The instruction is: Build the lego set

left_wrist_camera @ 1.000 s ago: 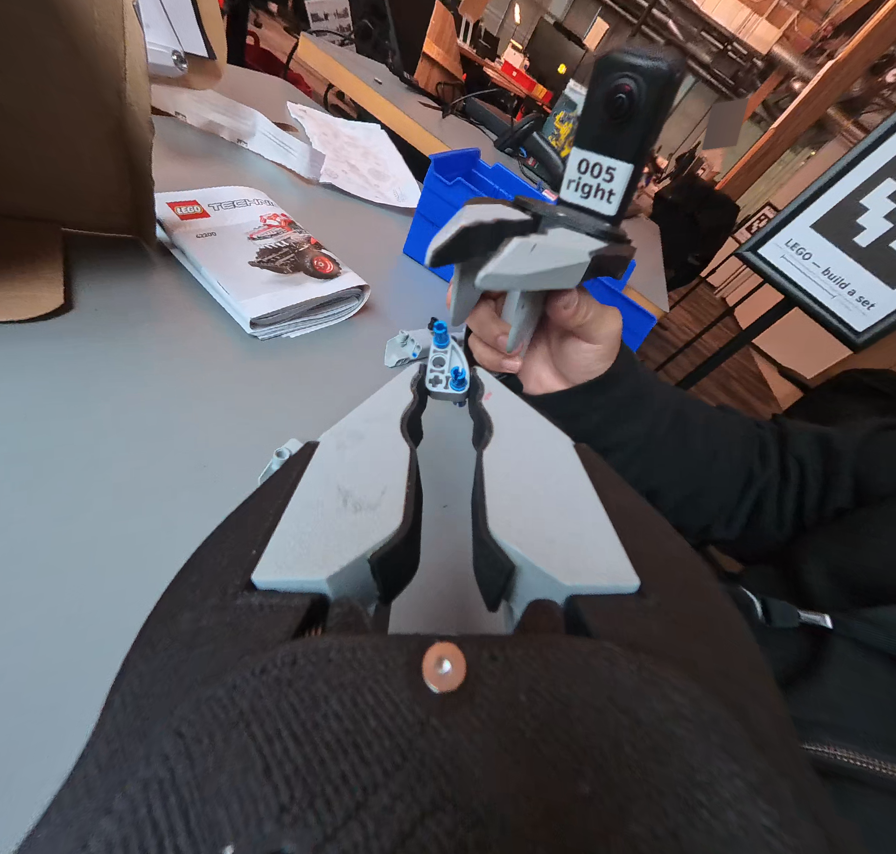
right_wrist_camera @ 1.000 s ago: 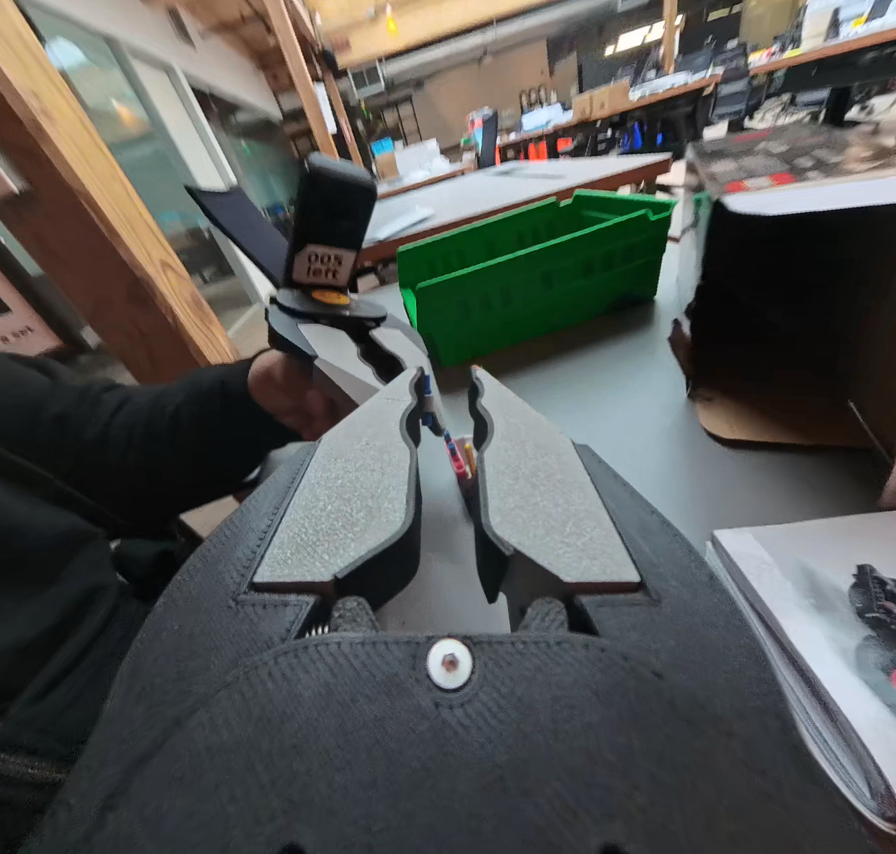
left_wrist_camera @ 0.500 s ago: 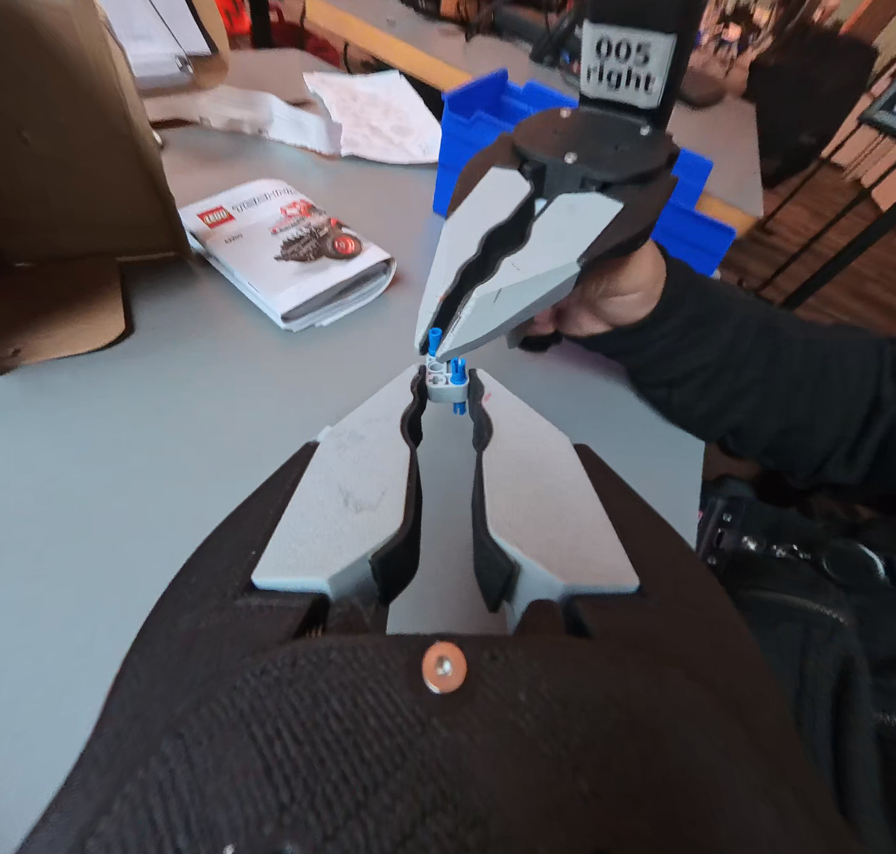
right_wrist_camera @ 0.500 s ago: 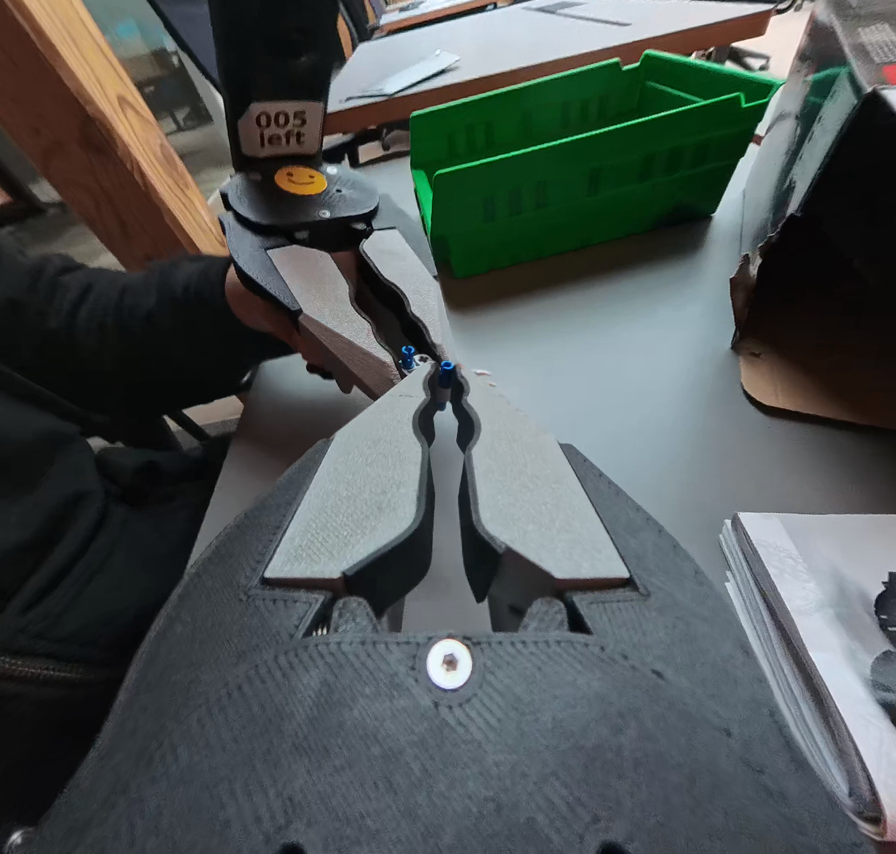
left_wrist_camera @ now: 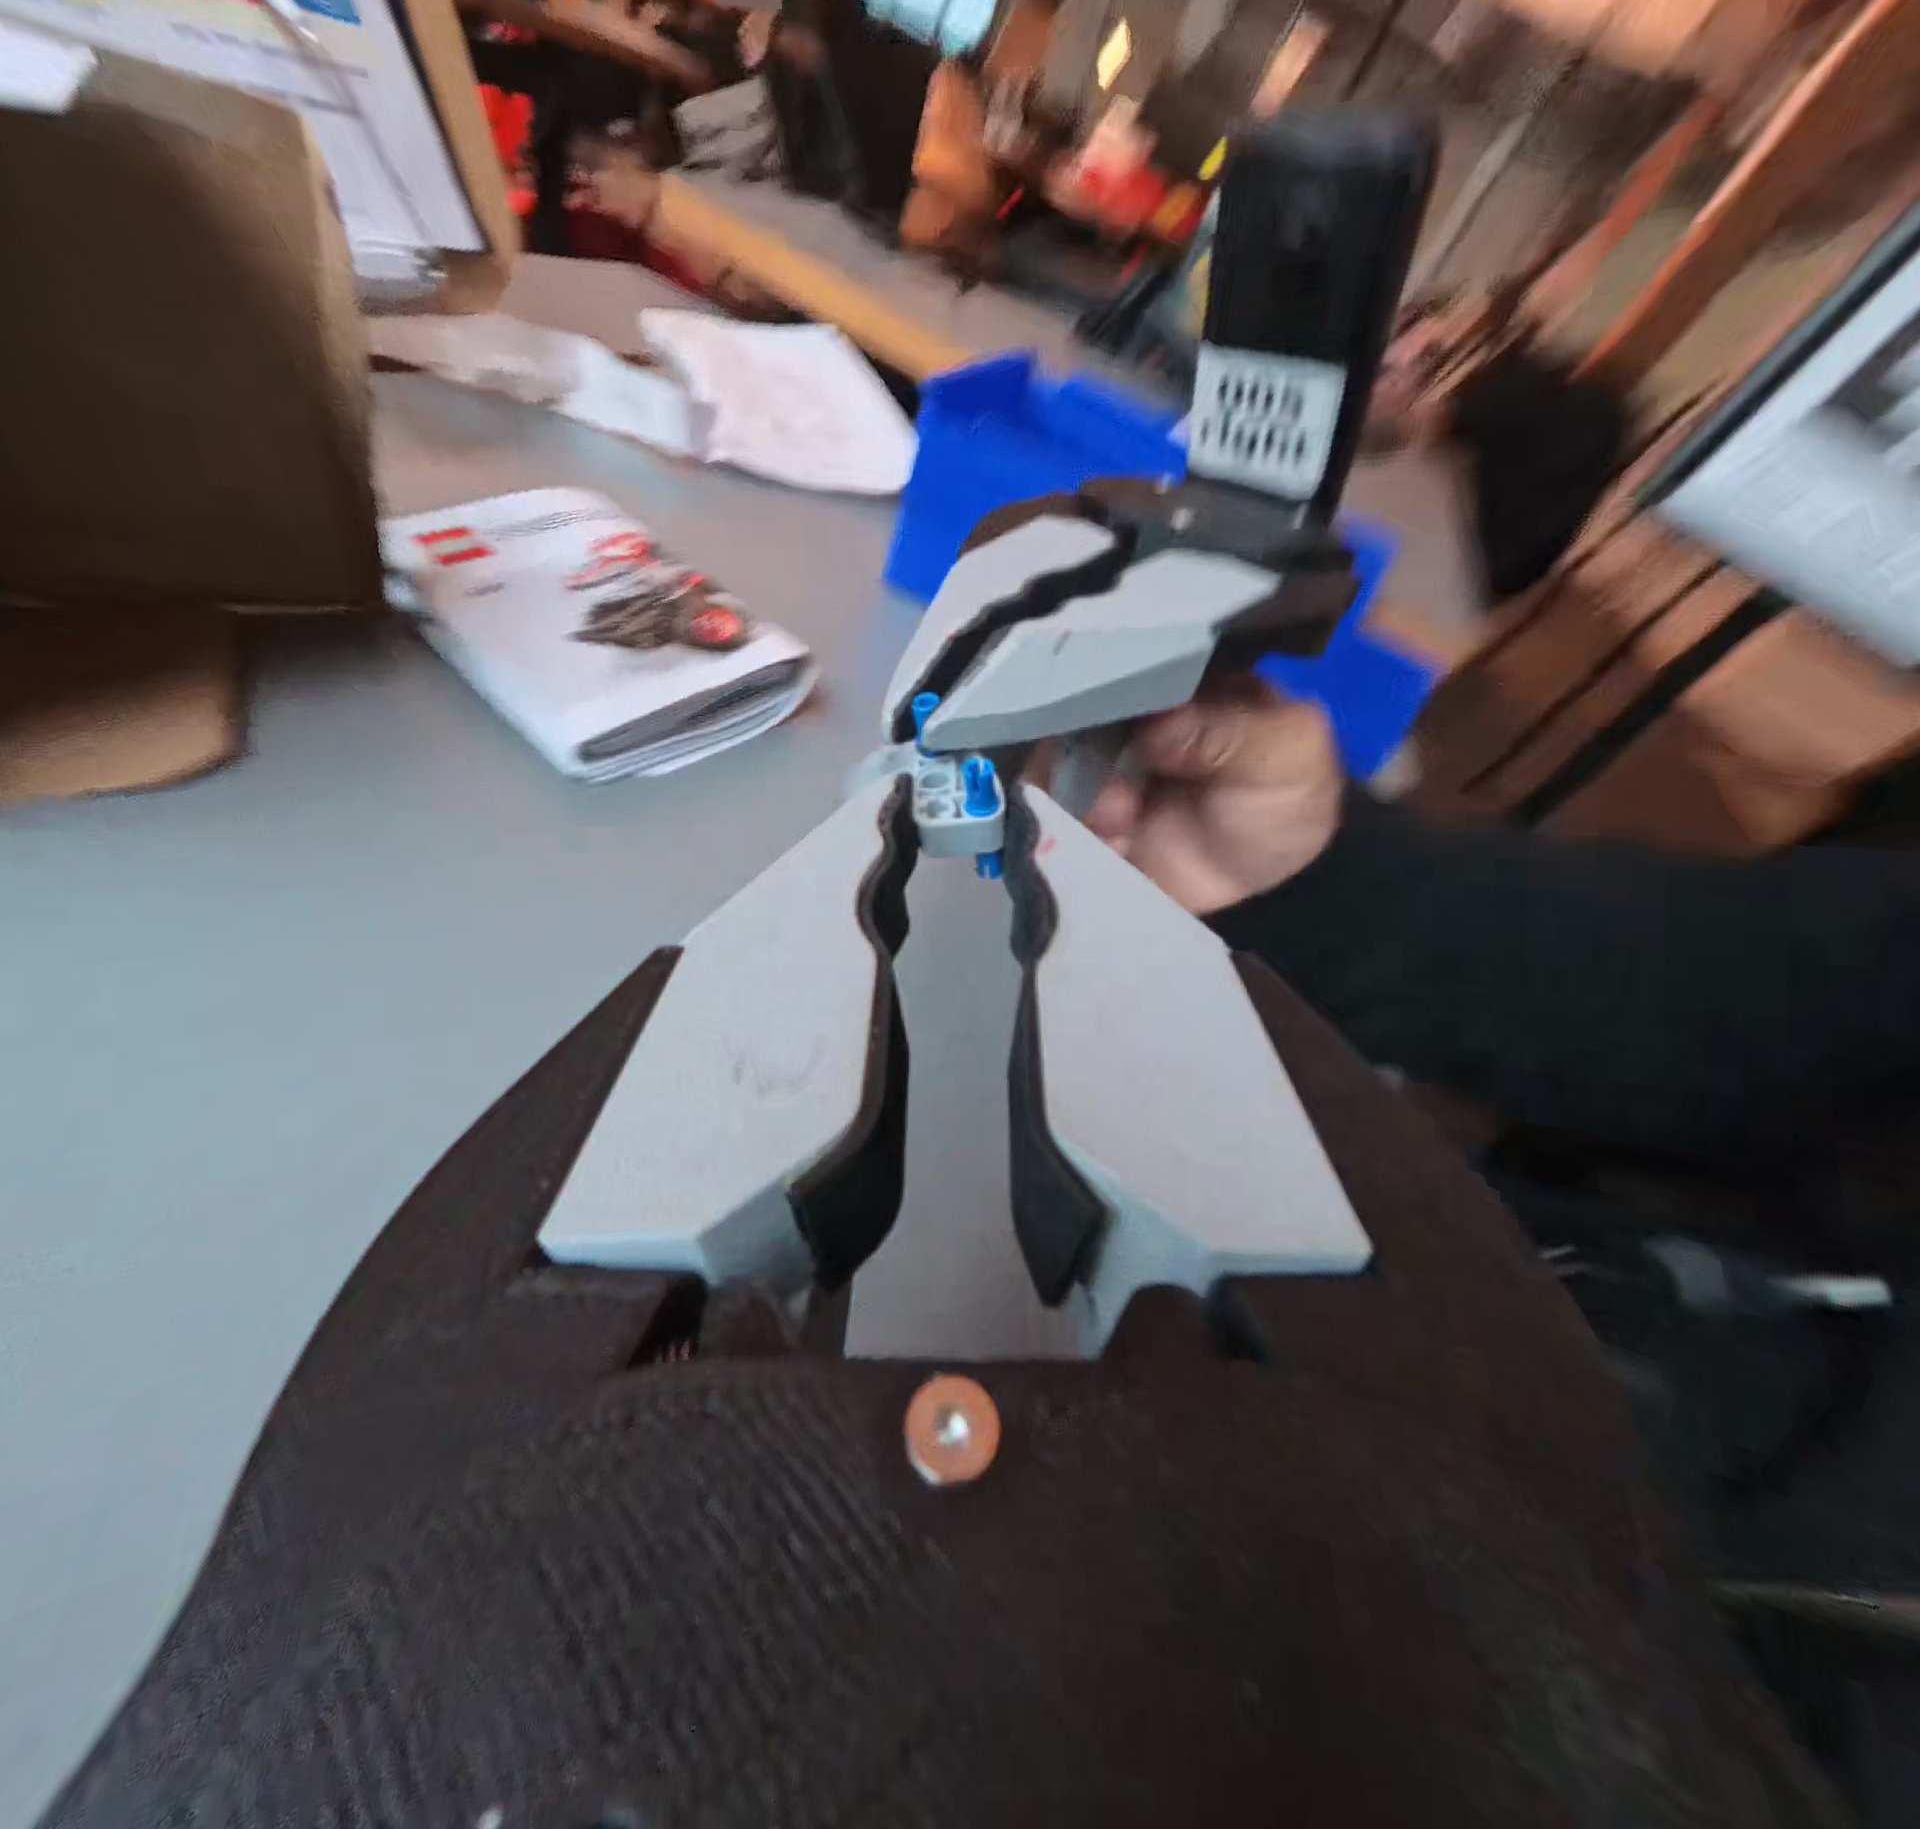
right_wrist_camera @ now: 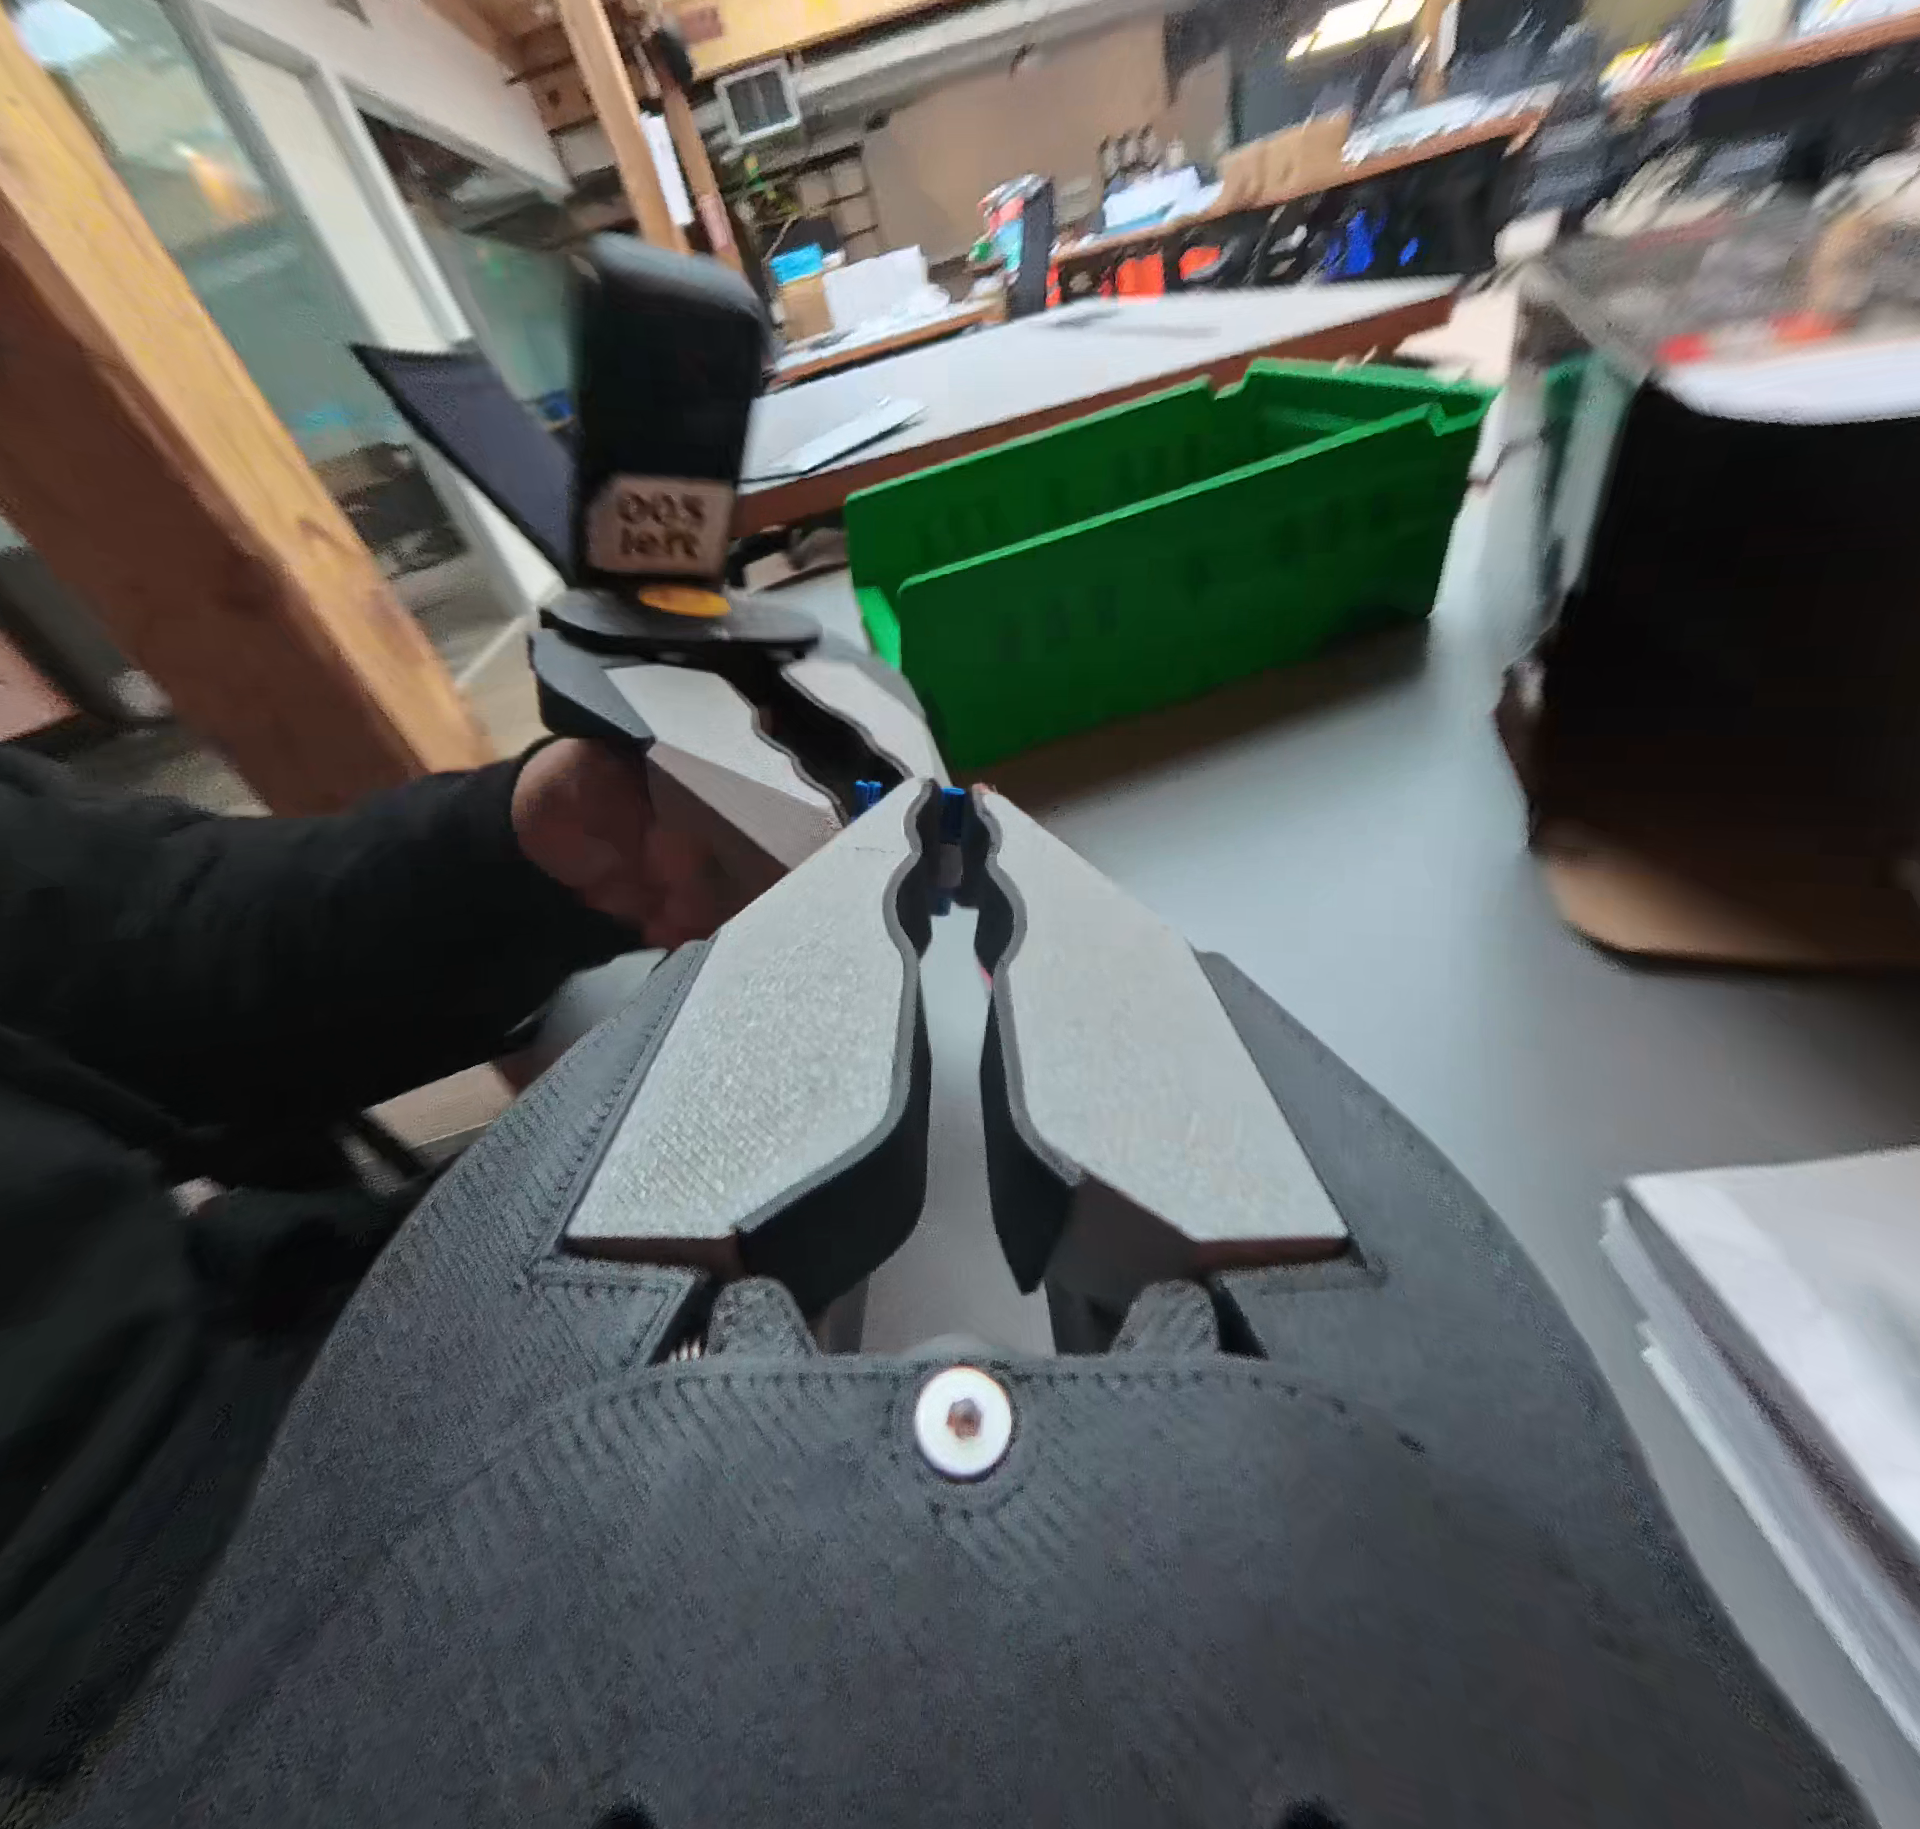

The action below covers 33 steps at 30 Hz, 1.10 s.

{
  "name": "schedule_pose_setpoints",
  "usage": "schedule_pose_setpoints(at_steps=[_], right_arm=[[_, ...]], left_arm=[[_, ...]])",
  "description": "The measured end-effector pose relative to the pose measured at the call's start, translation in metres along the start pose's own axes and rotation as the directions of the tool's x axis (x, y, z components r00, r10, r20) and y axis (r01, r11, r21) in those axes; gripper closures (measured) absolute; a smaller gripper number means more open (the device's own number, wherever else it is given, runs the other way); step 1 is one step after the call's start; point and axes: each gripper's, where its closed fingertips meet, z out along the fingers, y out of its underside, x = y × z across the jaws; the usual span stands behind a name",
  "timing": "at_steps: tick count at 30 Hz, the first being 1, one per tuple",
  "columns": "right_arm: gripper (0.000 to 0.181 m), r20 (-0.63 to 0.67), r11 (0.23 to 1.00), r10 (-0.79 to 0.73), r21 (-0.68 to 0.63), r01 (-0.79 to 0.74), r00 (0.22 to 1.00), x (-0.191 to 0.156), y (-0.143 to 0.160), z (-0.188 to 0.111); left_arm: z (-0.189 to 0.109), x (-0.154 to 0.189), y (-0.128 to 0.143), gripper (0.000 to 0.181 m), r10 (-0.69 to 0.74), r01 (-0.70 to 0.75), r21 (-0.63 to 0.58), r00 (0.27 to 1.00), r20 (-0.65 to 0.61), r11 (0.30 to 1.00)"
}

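The left gripper (left_wrist_camera: 954, 811) pinches a small grey beam (left_wrist_camera: 956, 805) at its fingertips, holes turned up and outward, with one blue pin (left_wrist_camera: 977, 782) already seated in it. That steadies the beam in the air above the table (left_wrist_camera: 260, 948) so a second part can be pushed in. The right gripper (left_wrist_camera: 920, 730) is closed on another blue pin (left_wrist_camera: 922, 711), its tip aimed just above the beam's free hole; the two look near, and I cannot tell if they touch. A booklet (left_wrist_camera: 603, 626) lies towards the far left of the table, beside a blue bin (left_wrist_camera: 997, 470), probably for reference and spare parts.
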Motion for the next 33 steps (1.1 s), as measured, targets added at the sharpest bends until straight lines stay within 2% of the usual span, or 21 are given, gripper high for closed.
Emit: schedule_pose_setpoints(at_steps=[1,2,5,9,13,14,15,16,17,18,21,24,25,26,28,33], right_arm=[[0.181,-0.026,1.0,-0.018,0.021,0.018,1.0,0.0,-0.004,0.001],[0.181,-0.043,0.999,-0.02,0.04,0.021,0.999,0.001,-0.007,0.001],[0.181,-0.092,0.997,-0.039,0.058,0.044,0.995,0.005,-0.008,-0.002],[0.181,-0.116,0.996,-0.042,0.07,0.051,0.992,0.007,-0.012,-0.001],[0.181,-0.132,0.995,-0.036,0.085,0.047,0.991,0.011,-0.014,-0.002],[0.181,-0.19,0.987,-0.019,0.15,0.048,0.982,0.019,-0.023,-0.008],[0.181,-0.235,0.951,0.02,0.306,0.055,0.972,0.032,-0.047,-0.03],[0.181,-0.208,0.923,0.101,0.385,-0.014,0.973,0.044,-0.06,-0.05],[0.181,-0.169,0.899,0.144,0.434,-0.057,0.975,0.05,-0.066,-0.064],[0.181,-0.135,0.91,0.147,0.406,-0.081,0.98,0.05,-0.06,-0.064],[0.181,-0.073,0.96,0.169,0.236,-0.147,0.983,0.044,-0.033,-0.041],[0.181,0.064,0.991,0.131,0.014,-0.132,0.989,0.021,-0.008,-0.019],[0.166,0.063,0.989,0.142,-0.052,-0.139,0.988,0.021,0.001,-0.016],[0.158,0.074,0.987,0.147,-0.075,-0.142,0.986,0.02,0.005,-0.015],[0.168,0.134,0.986,0.153,-0.083,-0.142,0.979,0.012,0.006,-0.016],[0.173,0.161,0.987,0.089,-0.143,-0.066,0.983,0.005,0.015,-0.017]], left_arm=[[-0.001,0.002,-0.005,0.167,-0.088,0.091,0.05,0.994,-0.066,0.995],[-0.001,0.003,-0.009,0.166,-0.133,0.141,0.084,0.986,-0.099,0.986],[0.004,0.001,-0.009,0.166,-0.132,0.14,0.1,0.988,-0.083,0.985],[0.005,0.002,-0.014,0.167,-0.216,0.238,0.143,0.965,-0.151,0.961],[0.008,-0.002,-0.011,0.166,-0.105,0.107,0.105,0.994,-0.028,0.989],[0.009,-0.003,-0.008,0.168,-0.068,0.068,0.077,0.998,-0.001,0.995],[0.016,-0.001,0.018,0.167,-0.018,0.02,-0.075,1.0,0.02,0.997],[0.025,0.002,0.043,0.167,0.047,-0.041,-0.151,0.998,0.039,0.988],[0.032,0.007,0.057,0.166,0.028,-0.022,-0.174,0.999,0.032,0.985],[0.034,0.016,0.05,0.166,-0.004,0.003,-0.135,1.0,-0.01,0.991],[0.029,0.005,0.021,0.167,0.055,-0.051,-0.085,0.998,0.041,0.995],[0.022,-0.001,0.018,0.166,-0.032,0.033,-0.07,0.999,0.019,0.997],[0.02,-0.002,0.022,0.166,-0.059,0.06,-0.08,0.998,0.005,0.995],[0.018,-0.003,0.023,0.166,-0.086,0.085,-0.076,0.996,-0.006,0.993],[0.014,-0.005,0.02,0.166,-0.139,0.137,-0.048,0.99,-0.037,0.989],[0.007,-0.004,0.017,0.166,-0.177,0.173,-0.056,0.981,-0.079,0.983]])
